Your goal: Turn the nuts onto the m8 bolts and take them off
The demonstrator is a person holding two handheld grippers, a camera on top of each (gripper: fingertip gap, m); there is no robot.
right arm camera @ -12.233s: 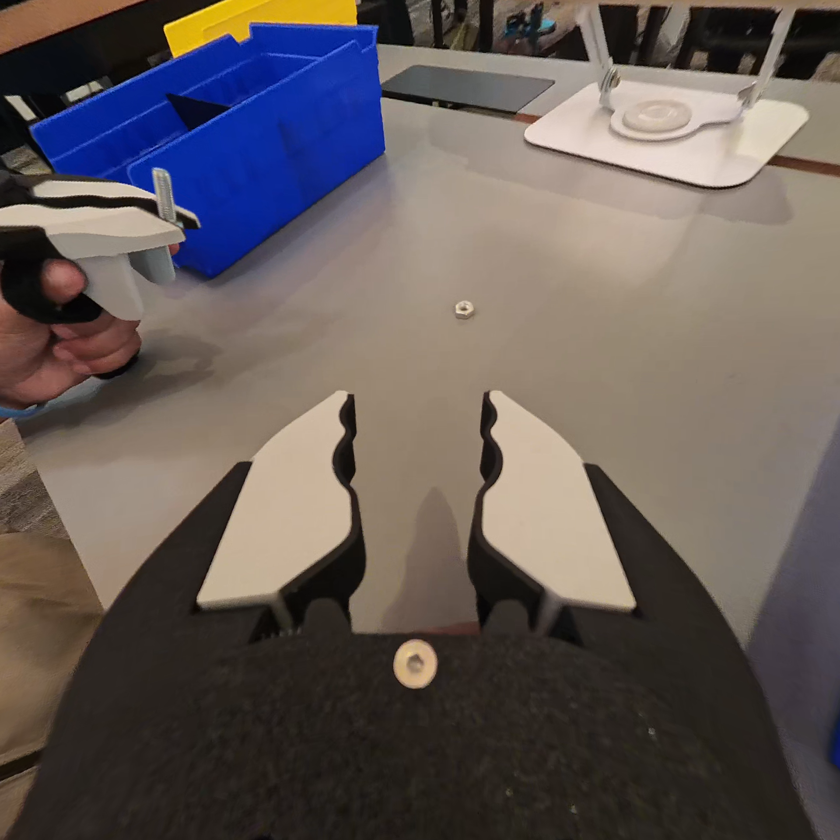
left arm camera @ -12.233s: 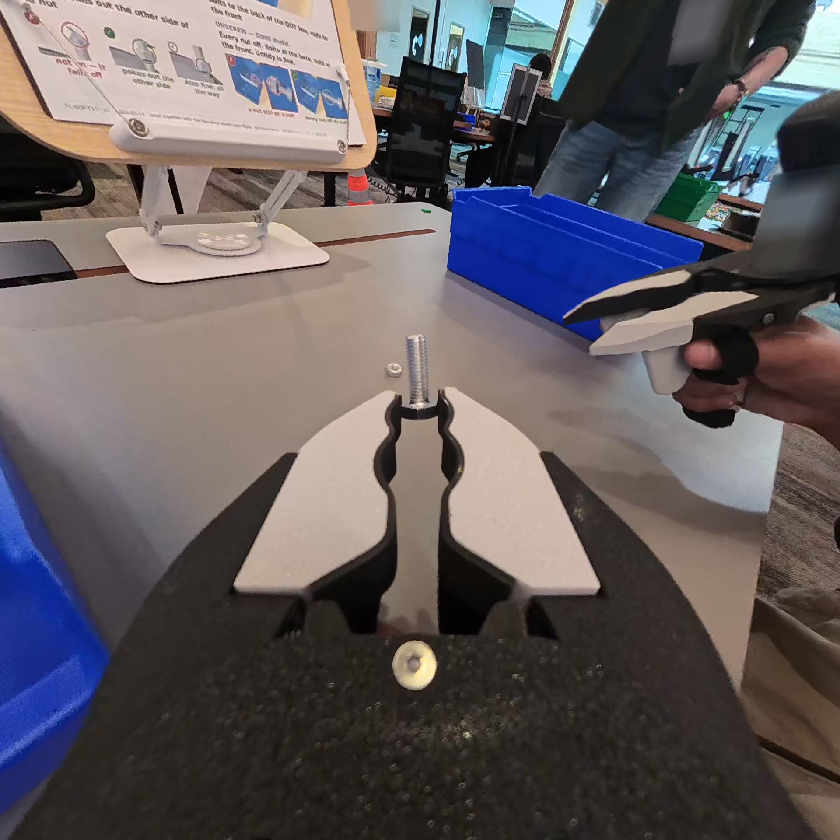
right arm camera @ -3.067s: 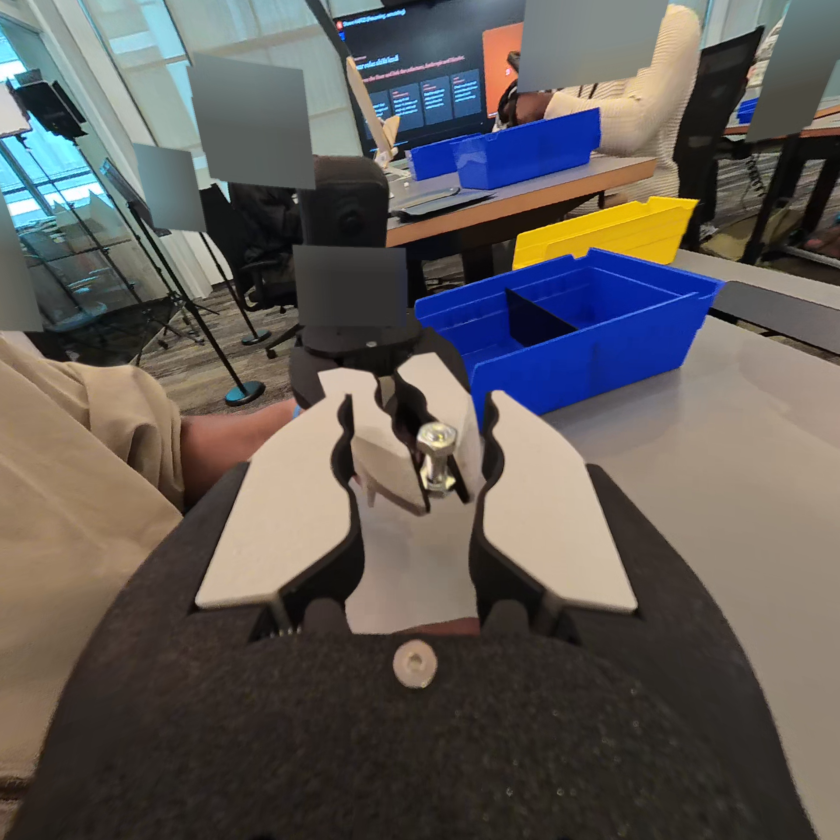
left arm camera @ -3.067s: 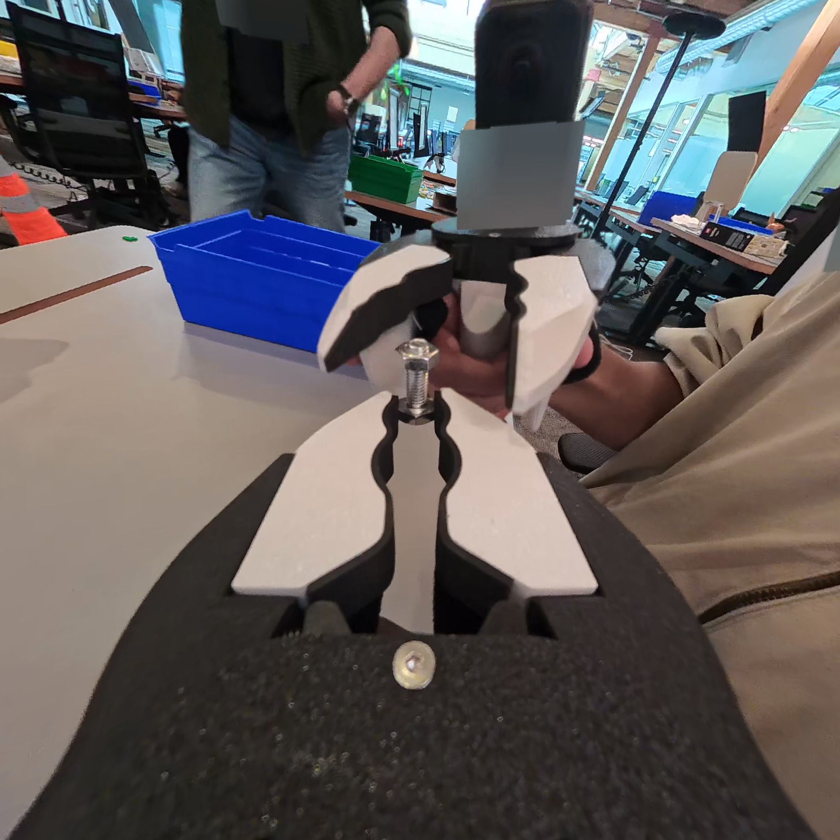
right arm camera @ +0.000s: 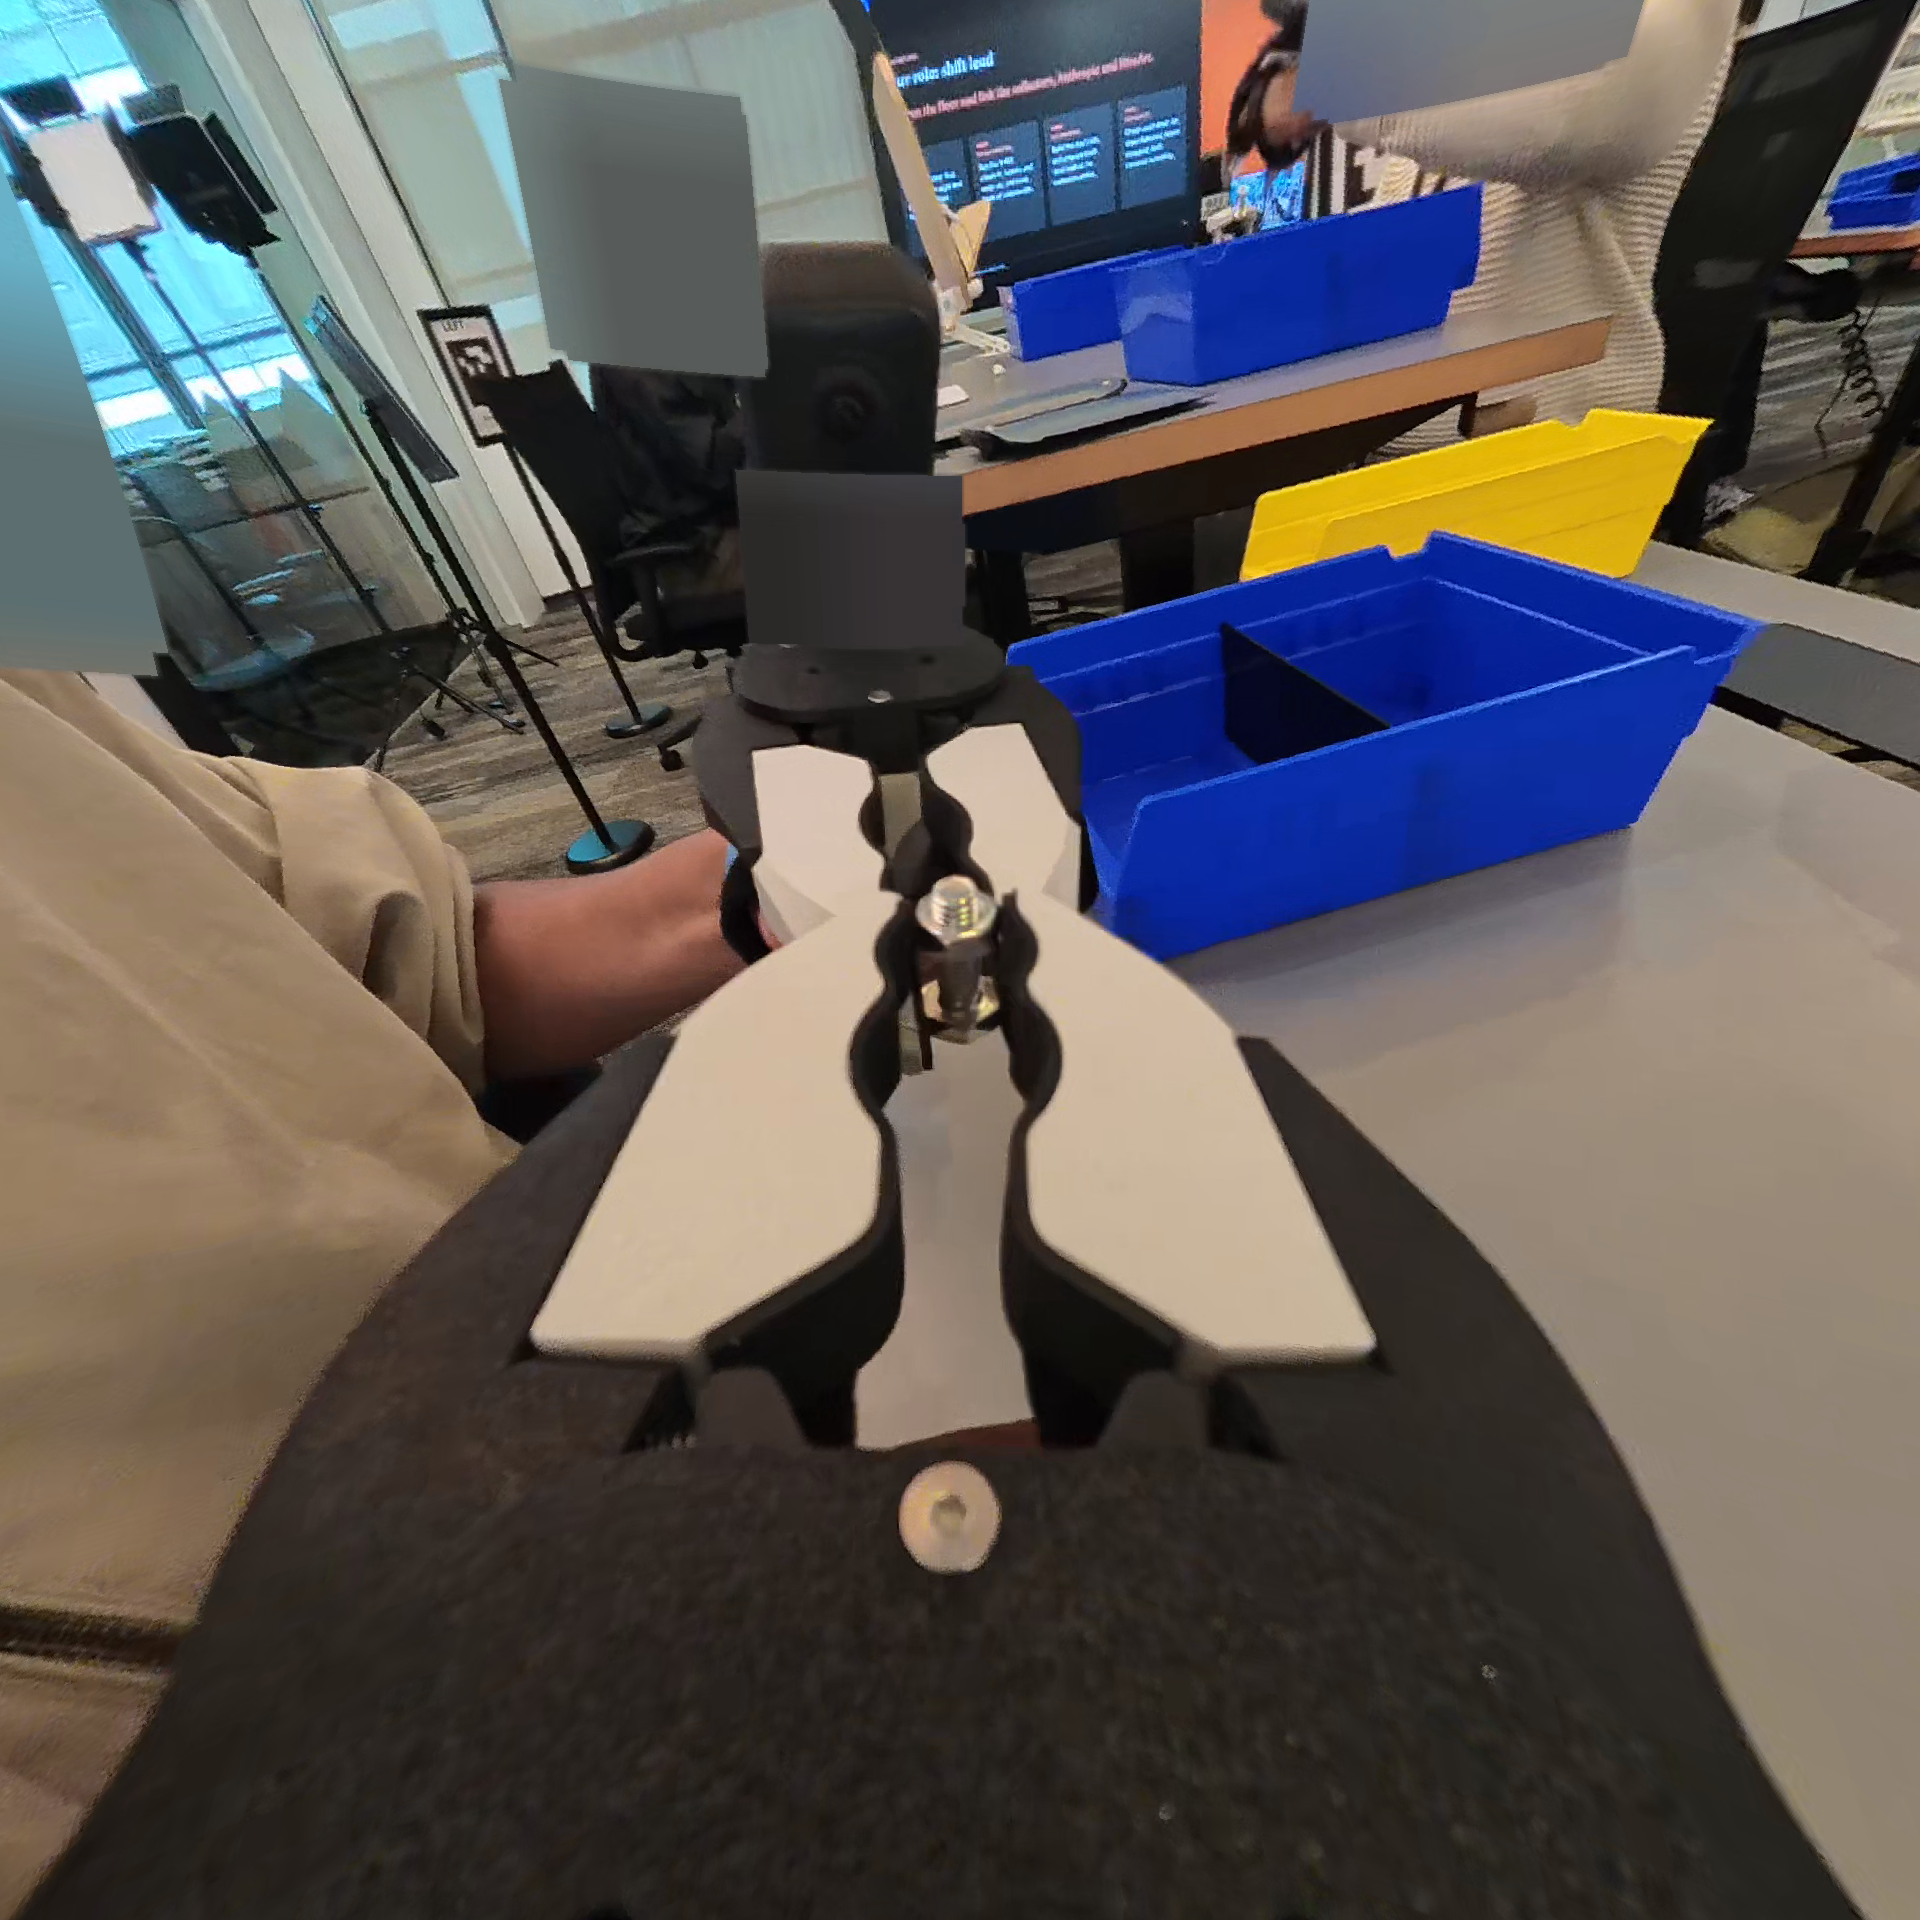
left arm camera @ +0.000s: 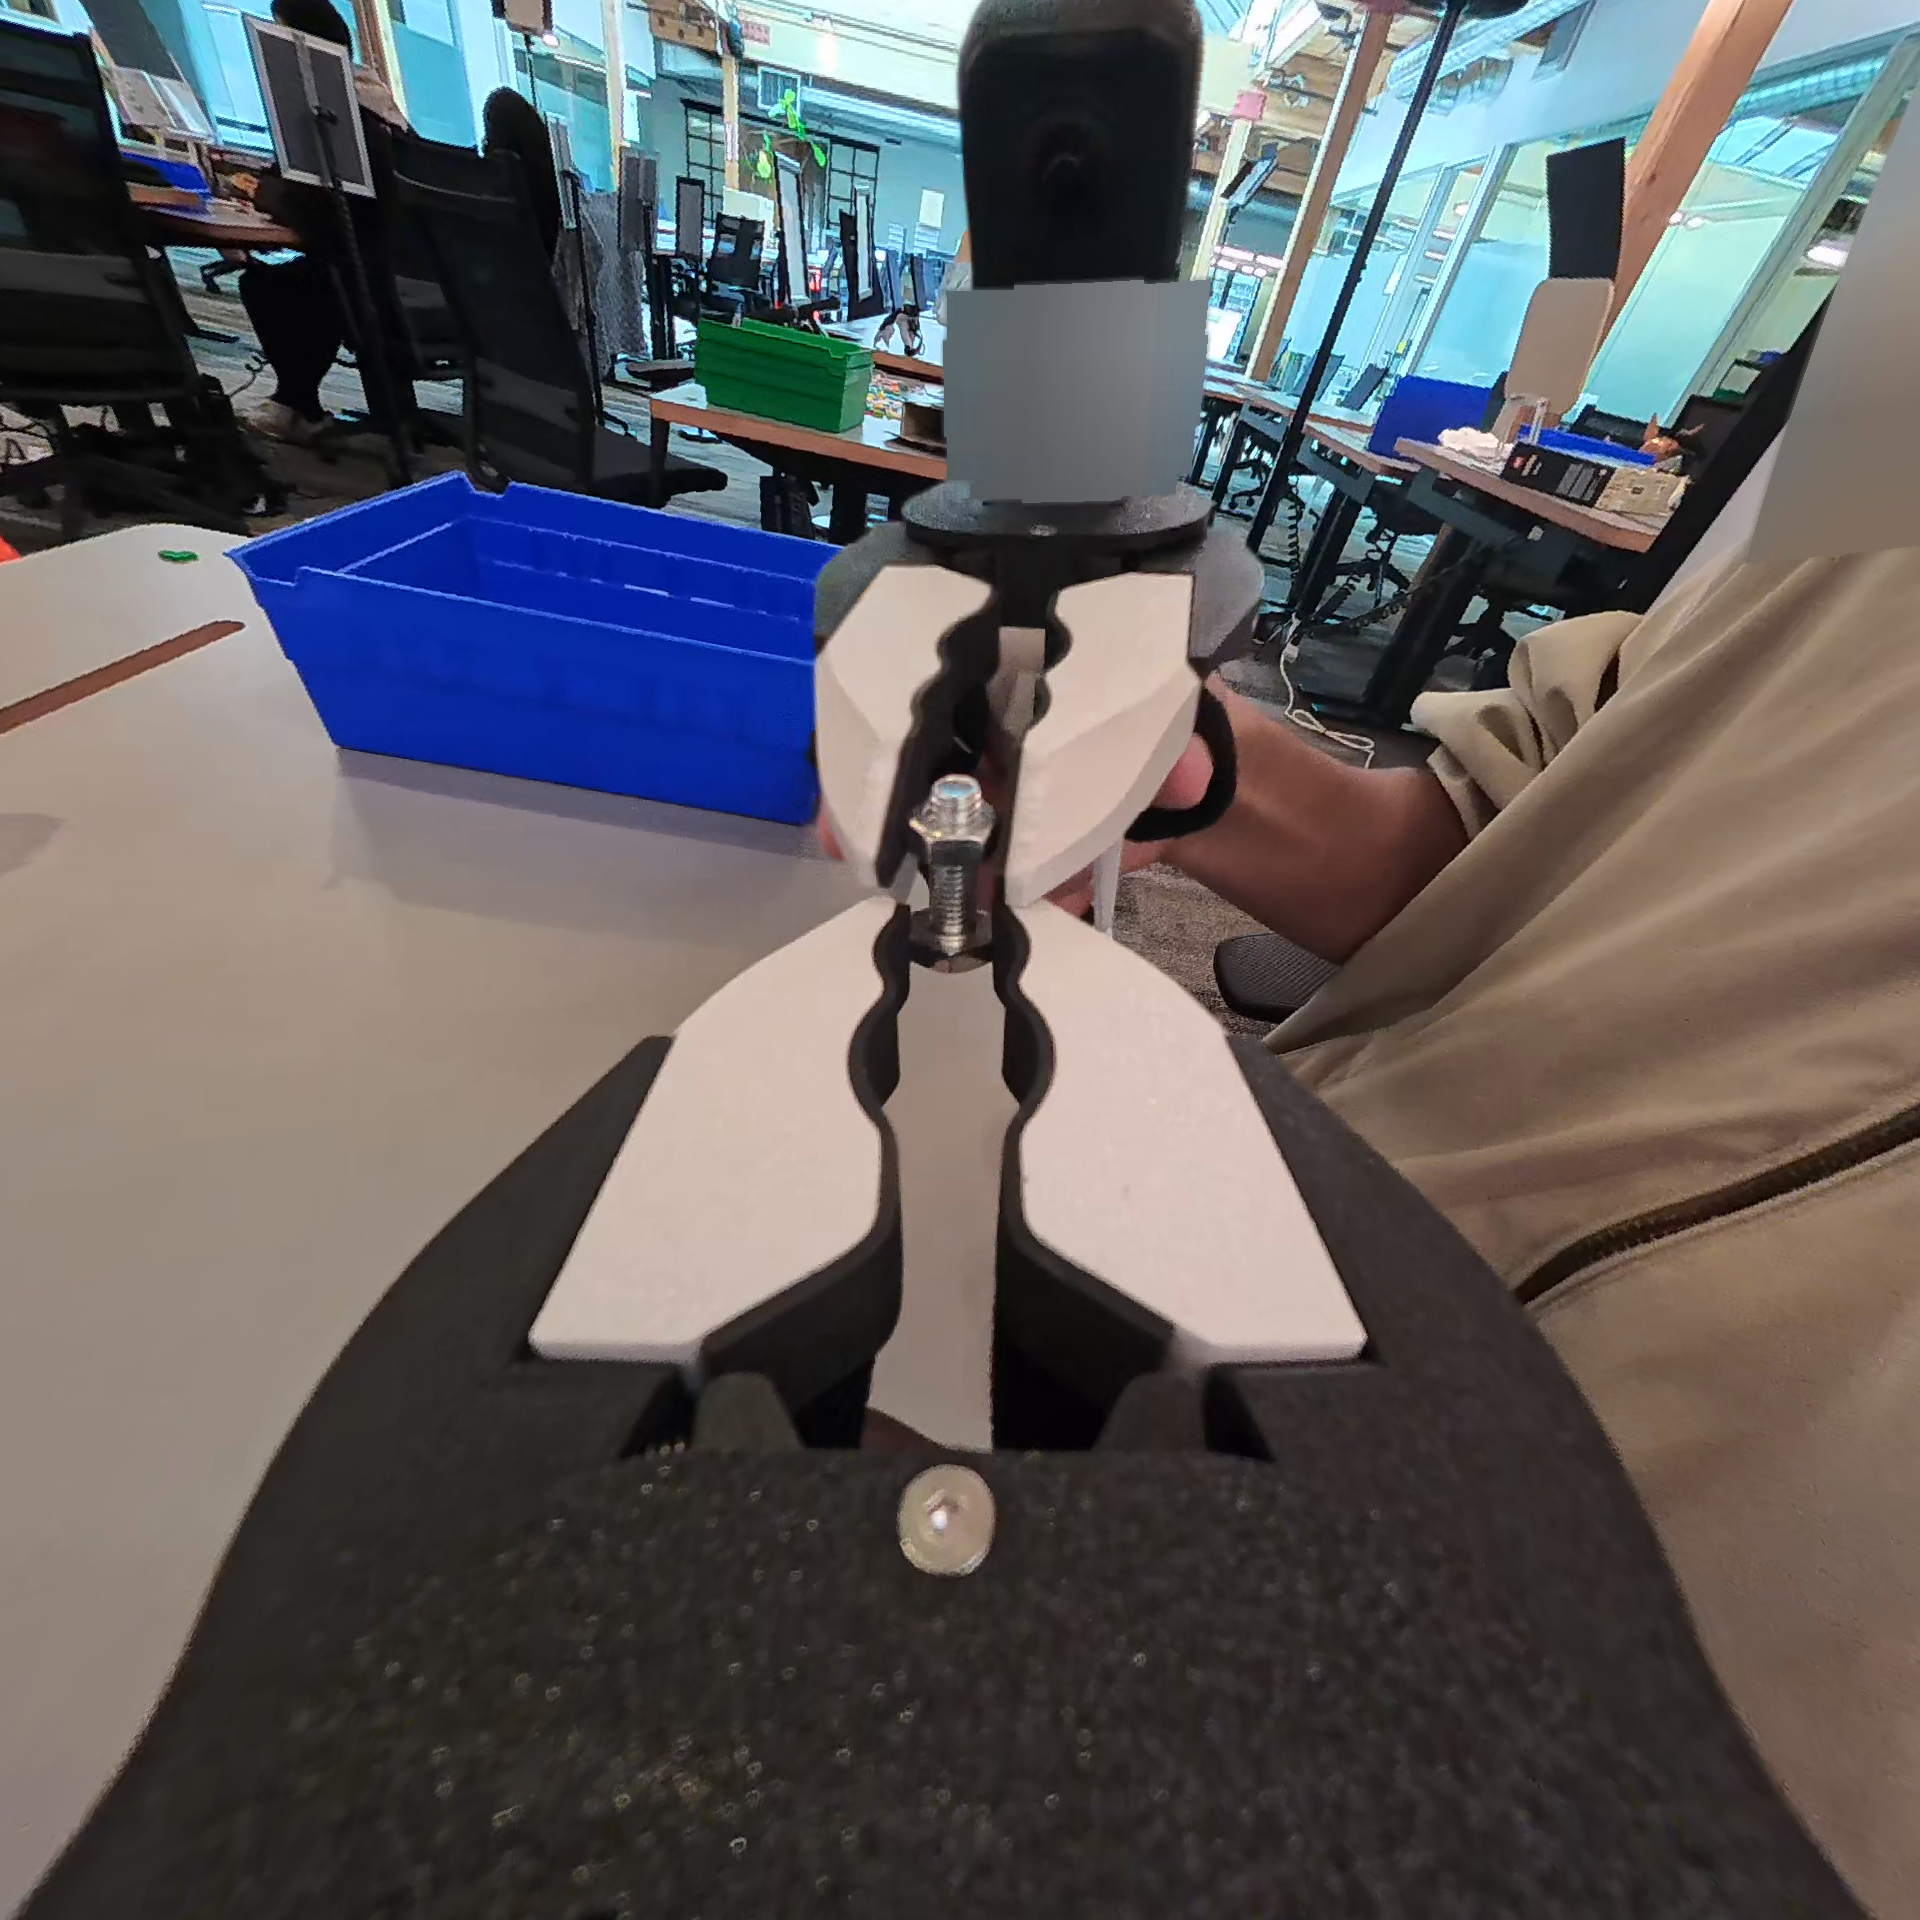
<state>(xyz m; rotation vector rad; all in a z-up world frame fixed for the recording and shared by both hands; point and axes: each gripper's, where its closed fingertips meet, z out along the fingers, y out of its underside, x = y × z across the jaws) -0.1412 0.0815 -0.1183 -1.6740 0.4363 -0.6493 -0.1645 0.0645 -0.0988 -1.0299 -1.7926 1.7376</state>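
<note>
Left wrist view: bolt (left arm camera: 948, 894) standing upright at the tips of the left gripper (left arm camera: 951, 940), long axis vertical in the frame, head down between the two white fingers, threaded end pointing up. Left gripper closed tight on the bolt head. Hex nut (left arm camera: 952, 829) sitting near the top of the thread, a short stub of thread showing above it. Right gripper (left arm camera: 951, 842) facing in from the far side, its fingers pressed onto the nut from both sides. Held above the near edge of the grey table (left arm camera: 312, 987), not resting on it. Blue bin (left arm camera: 540, 644) on the table behind and to the left, well apart from the bolt. Beige sleeve (left arm camera: 1621, 935) and forearm filling the right side. Green bin (left arm camera: 781, 376) on a desk far behind.

Right wrist view: same bolt (right arm camera: 954, 971) seen from the other side, again upright, threaded tip up. Nut (right arm camera: 956, 920) pinched between the fingertips of the right gripper (right arm camera: 954, 925), clamped shut on it. Left gripper (right arm camera: 940, 1013) opposite and lower, holding the bolt head. Divided blue bin (right arm camera: 1382, 790) on the table (right arm camera: 1558, 1091) to the right, yellow bin (right arm camera: 1475, 499) behind it. Beige sleeve (right arm camera: 208, 987) at left.
</note>
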